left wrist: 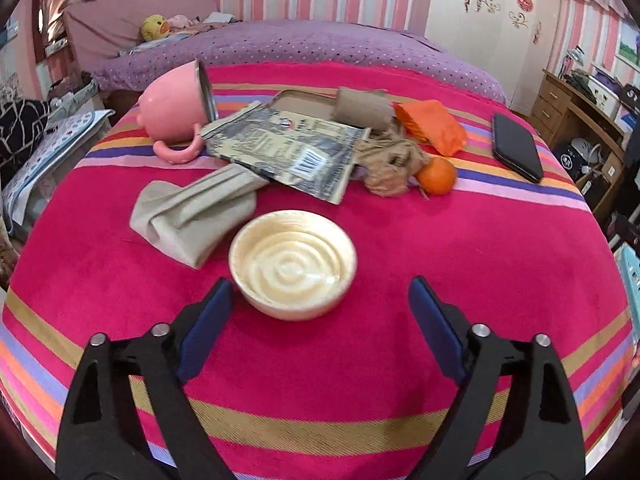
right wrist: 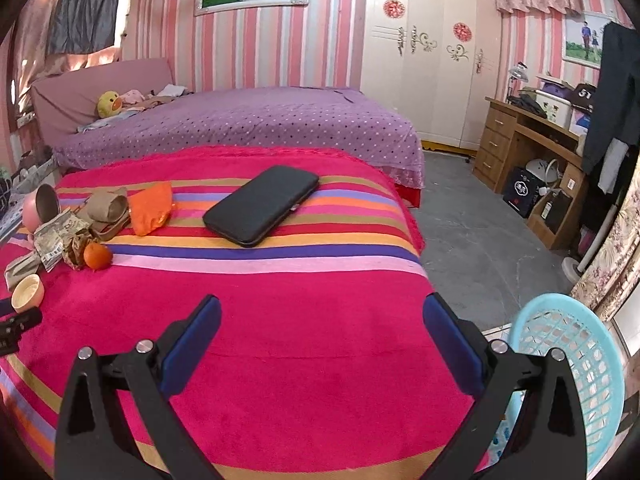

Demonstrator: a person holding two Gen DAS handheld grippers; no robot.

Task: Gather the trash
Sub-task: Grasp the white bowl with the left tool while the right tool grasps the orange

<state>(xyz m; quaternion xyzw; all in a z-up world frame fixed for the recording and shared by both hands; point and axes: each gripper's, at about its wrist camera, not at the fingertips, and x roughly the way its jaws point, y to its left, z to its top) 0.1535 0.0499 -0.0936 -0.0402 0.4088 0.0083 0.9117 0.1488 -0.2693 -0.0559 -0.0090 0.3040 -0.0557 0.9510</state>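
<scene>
A cream paper bowl [left wrist: 292, 264] stands on the striped pink blanket [left wrist: 440, 248], just ahead of my left gripper [left wrist: 320, 284]. That gripper is open and its blue pads [left wrist: 208, 328] flank the bowl's near side without pressing it. Behind the bowl lie a folded beige bag [left wrist: 192, 216], a printed foil packet [left wrist: 288, 148], crumpled brown paper [left wrist: 388, 164], a cardboard tube [left wrist: 362, 112] and an orange wrapper [left wrist: 432, 128]. My right gripper [right wrist: 322, 300] is open over bare blanket [right wrist: 320, 360] with nothing between its fingers. The bowl [right wrist: 27, 292] shows at that view's far left.
A tipped pink cup [left wrist: 172, 108], an orange fruit [left wrist: 438, 176] and a black phone case [right wrist: 262, 204] also lie on the blanket. A light blue basket [right wrist: 568, 380] stands off the blanket's right edge. A purple bed [right wrist: 240, 120] is behind, a wooden desk [right wrist: 520, 136] to the right.
</scene>
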